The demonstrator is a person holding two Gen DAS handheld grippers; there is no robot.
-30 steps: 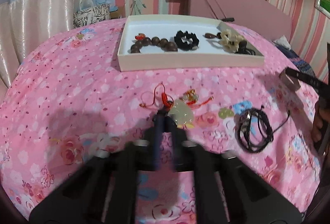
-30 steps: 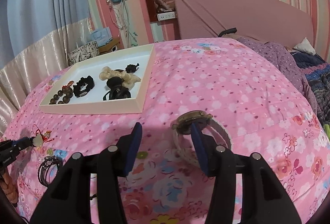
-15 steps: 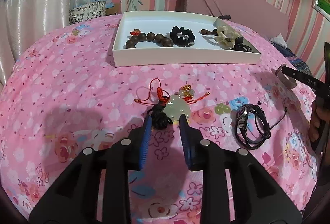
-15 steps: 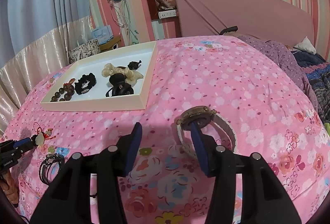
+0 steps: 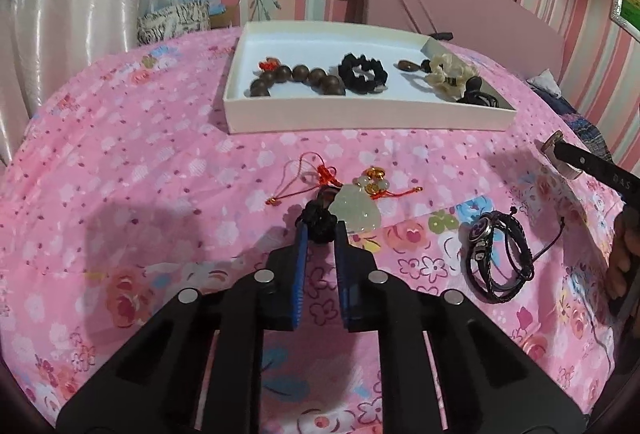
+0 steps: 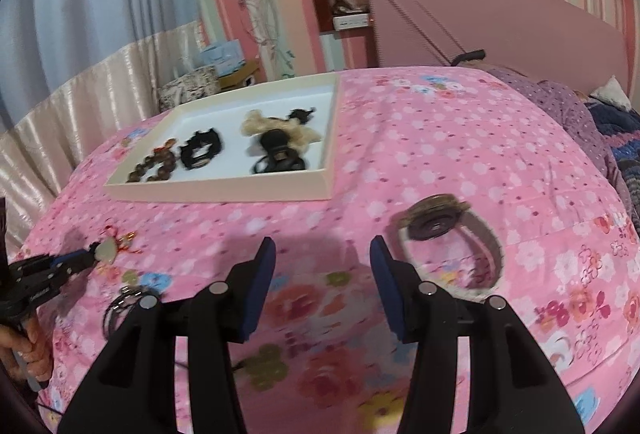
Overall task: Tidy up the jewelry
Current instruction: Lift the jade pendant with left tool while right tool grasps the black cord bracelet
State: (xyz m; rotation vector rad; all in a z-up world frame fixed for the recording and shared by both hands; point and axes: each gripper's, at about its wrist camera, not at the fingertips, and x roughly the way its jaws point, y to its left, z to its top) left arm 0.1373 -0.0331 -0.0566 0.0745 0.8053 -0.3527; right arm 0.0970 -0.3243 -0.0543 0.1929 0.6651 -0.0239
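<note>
Two grippers — the left narrowed around the black knot of a jade pendant at its tips, the right wide, a watch just beside its right finger.

Bedspread is pink with a white and multicolour floral print; the tray on it is white inside with cream walls. In the tray: dark brown beads, black scrunchie, cream scrunchie. Just in front of the tray: pale green pendant with red cord and black knot, black bracelet to its right; both grippers black with blue pads.
</note>
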